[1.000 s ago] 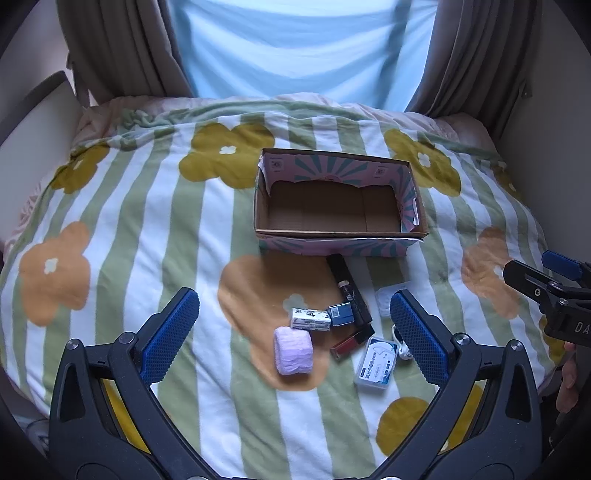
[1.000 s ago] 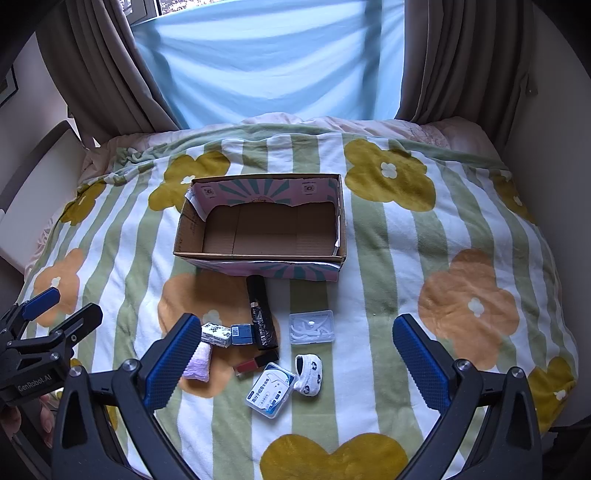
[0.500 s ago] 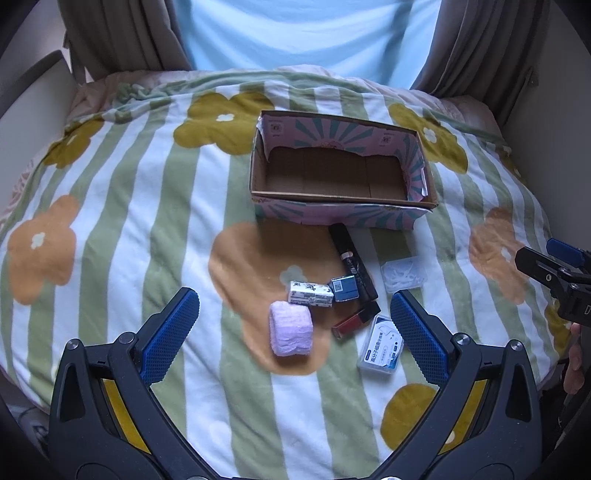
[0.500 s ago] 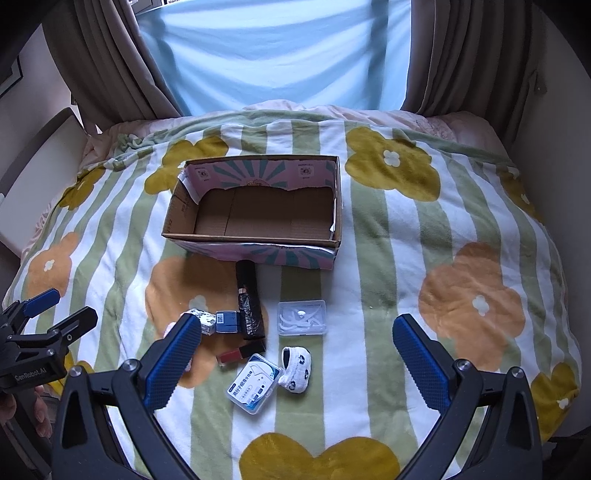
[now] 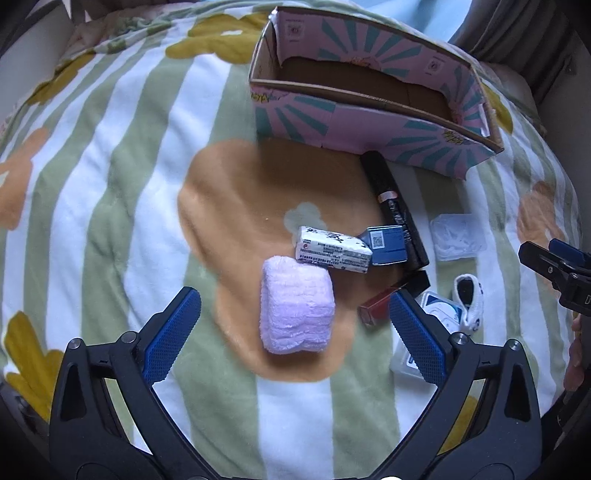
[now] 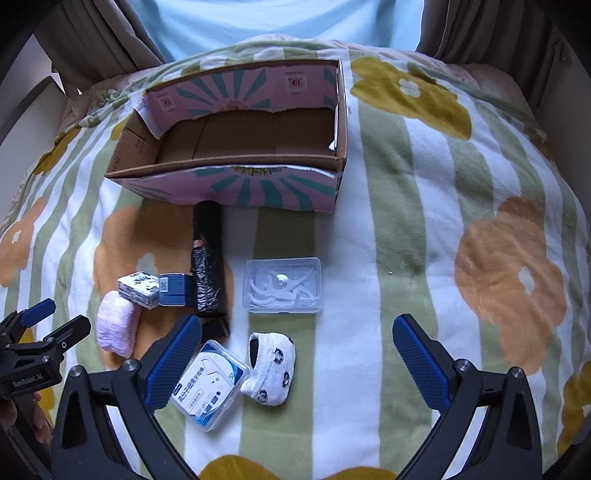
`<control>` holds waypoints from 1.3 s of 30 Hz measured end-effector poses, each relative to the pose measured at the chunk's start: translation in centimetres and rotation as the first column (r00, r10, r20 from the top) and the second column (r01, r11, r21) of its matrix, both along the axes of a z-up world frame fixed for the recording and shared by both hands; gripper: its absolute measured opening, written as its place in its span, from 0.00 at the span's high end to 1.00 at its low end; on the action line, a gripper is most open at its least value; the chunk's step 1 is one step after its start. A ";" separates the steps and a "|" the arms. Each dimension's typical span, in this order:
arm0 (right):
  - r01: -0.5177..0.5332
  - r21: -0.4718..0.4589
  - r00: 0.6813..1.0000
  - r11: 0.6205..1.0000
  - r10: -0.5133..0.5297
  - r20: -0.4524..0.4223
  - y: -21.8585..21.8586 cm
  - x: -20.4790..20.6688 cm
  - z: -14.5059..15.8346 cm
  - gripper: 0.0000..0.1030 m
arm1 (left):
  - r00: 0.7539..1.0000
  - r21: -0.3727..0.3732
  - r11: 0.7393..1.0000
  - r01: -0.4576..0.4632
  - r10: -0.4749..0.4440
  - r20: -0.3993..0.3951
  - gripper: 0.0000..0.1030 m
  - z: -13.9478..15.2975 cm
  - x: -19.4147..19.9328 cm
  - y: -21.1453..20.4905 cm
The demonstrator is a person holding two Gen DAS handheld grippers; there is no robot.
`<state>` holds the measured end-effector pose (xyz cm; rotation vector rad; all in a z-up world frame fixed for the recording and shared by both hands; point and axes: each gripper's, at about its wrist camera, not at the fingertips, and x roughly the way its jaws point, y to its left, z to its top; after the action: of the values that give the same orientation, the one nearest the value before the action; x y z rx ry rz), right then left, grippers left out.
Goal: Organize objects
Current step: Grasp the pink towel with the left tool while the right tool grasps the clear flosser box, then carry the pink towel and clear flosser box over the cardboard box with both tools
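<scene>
An empty pink and teal cardboard box (image 5: 373,122) (image 6: 258,184) stands on a flowered striped blanket. In front of it lie small items: a folded lilac cloth (image 5: 295,306) (image 6: 114,328), a white printed packet (image 5: 332,249) (image 6: 139,288), a small blue box (image 5: 386,240) (image 6: 173,290), a black tube (image 5: 393,206) (image 6: 207,266), a red lipstick (image 5: 384,299), a clear floss-pick case (image 6: 282,284) (image 5: 458,236), a round-labelled floss case (image 6: 207,384) and a small white baby shoe (image 6: 271,367) (image 5: 471,301). My left gripper (image 5: 295,339) is open, low over the lilac cloth. My right gripper (image 6: 295,358) is open above the shoe.
The blanket (image 6: 424,229) covers a bed that drops off at the sides. Curtains and a bright window (image 6: 280,22) stand behind the box. The right gripper's tips show at the right edge of the left wrist view (image 5: 554,266).
Both grippers have dropped and moved forward toward the items. The left one has closed in on the lilac cloth, the right one on the shoe and floss case. Nothing has been grasped.
</scene>
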<state>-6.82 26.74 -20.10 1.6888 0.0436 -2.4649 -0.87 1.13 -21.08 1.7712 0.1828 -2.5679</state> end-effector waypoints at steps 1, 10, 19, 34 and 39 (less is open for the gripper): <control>-0.003 0.000 1.000 1.000 0.003 0.009 -0.1 -0.4 -0.9 0.01 | 1.000 -0.001 1.000 -0.002 0.002 0.008 0.04 -0.9 -0.2 0.0; -0.016 0.010 0.997 1.000 0.016 0.069 -1.5 -3.6 -6.4 0.01 | 0.997 -0.007 1.000 -0.012 0.013 0.071 0.14 -6.4 -1.6 -0.1; 0.006 0.008 0.990 1.000 -0.007 0.141 -0.9 -4.3 -9.2 0.18 | 0.997 -0.018 1.000 0.019 -0.017 0.081 0.53 -7.8 -2.8 0.6; -0.008 0.035 0.993 0.999 0.003 0.122 1.3 -0.7 -7.9 0.25 | 0.998 0.003 1.000 0.015 -0.015 0.063 0.58 -6.8 -3.3 0.2; 0.003 0.020 0.997 1.000 -0.005 0.082 2.7 1.9 -4.8 0.25 | 1.000 0.007 1.000 0.022 -0.022 0.022 0.58 -4.2 -3.3 0.1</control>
<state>-4.96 29.44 -24.93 1.7980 0.0546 -2.4030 -4.18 1.20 -25.26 1.8128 0.1726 -2.5642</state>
